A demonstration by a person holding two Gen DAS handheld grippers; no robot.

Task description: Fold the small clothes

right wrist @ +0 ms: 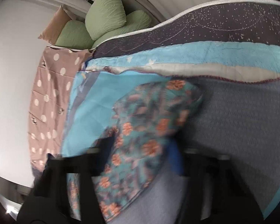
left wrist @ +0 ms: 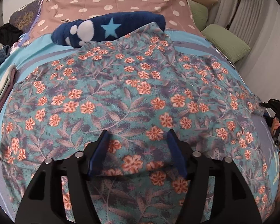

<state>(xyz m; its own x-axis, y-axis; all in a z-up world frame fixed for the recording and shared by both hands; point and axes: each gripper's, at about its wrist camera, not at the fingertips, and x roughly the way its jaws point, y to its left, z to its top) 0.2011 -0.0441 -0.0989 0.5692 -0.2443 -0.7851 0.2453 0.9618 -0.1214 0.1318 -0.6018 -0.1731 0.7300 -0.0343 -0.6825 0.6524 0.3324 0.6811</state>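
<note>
Left wrist view shows me the teal floral cotton garment [left wrist: 132, 93] spread nearly flat across the blue bed cover [left wrist: 37, 44], with my left gripper [left wrist: 138, 149] hovering spread over its near edge, nothing between the fingers. On the right wrist view, which is blurred, my right gripper [right wrist: 140, 153] looks pinched on the garment's right corner. I judge folding has barely begun: no finished fold shows, and the navy star-print fleece piece [left wrist: 110, 29] waits at the far side.
</note>
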